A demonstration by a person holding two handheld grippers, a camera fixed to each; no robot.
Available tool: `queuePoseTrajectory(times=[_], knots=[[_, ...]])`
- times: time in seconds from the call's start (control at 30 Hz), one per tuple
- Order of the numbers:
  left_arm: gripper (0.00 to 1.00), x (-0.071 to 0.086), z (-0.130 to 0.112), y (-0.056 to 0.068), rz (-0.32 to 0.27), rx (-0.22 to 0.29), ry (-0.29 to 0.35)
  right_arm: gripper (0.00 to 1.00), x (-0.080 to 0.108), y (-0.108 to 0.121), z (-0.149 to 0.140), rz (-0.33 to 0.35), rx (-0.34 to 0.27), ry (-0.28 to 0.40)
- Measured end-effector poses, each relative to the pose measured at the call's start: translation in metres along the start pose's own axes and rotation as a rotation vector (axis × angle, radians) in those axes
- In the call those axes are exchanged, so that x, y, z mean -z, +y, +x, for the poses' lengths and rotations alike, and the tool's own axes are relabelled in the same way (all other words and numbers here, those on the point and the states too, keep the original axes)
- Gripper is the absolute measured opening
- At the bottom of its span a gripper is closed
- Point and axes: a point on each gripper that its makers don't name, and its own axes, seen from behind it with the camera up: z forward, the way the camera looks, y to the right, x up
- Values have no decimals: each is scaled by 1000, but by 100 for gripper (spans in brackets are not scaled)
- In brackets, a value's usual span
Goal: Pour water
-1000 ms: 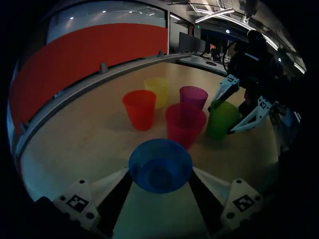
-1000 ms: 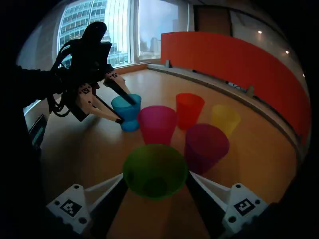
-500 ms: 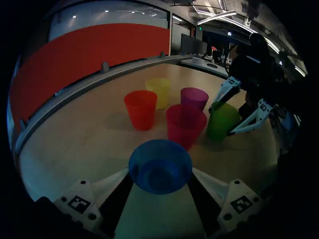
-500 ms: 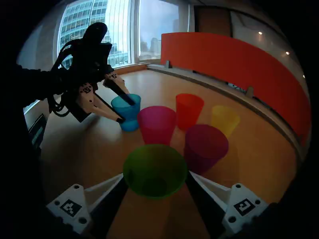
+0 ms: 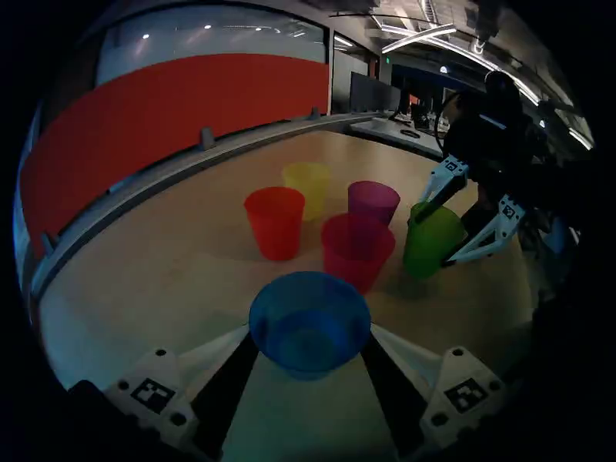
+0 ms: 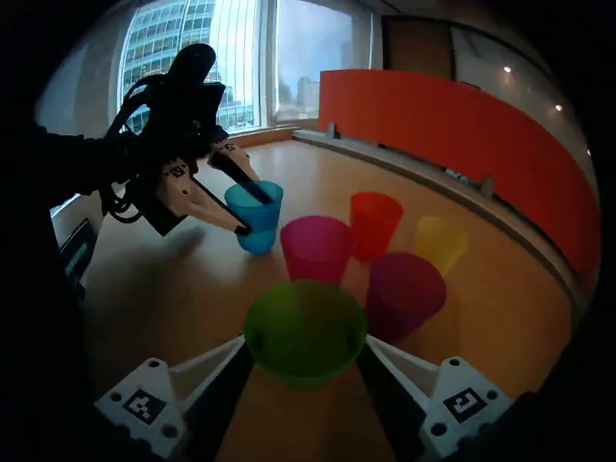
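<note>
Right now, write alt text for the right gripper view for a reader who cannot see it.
The right gripper holds a green cup upright at bottom centre, over a wooden table. Beyond it stand a pink cup, a red cup, a yellow cup and a purple cup. At upper left, the left gripper holds a blue cup.
</note>
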Motion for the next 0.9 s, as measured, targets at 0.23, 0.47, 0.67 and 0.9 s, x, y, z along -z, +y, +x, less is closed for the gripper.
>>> queuePoseTrajectory(times=[0.23,0.47,0.67,0.9], knots=[[85,18,19,4,19,-5,44,88,15,3,22,-14,-3,43],[85,38,39,6,53,-34,85,88,32,3,44,-20,-3,83],[85,57,67,7,86,-48,147,88,49,2,71,-25,17,131],[85,77,91,11,104,-26,217,88,63,-1,94,-31,34,176]])
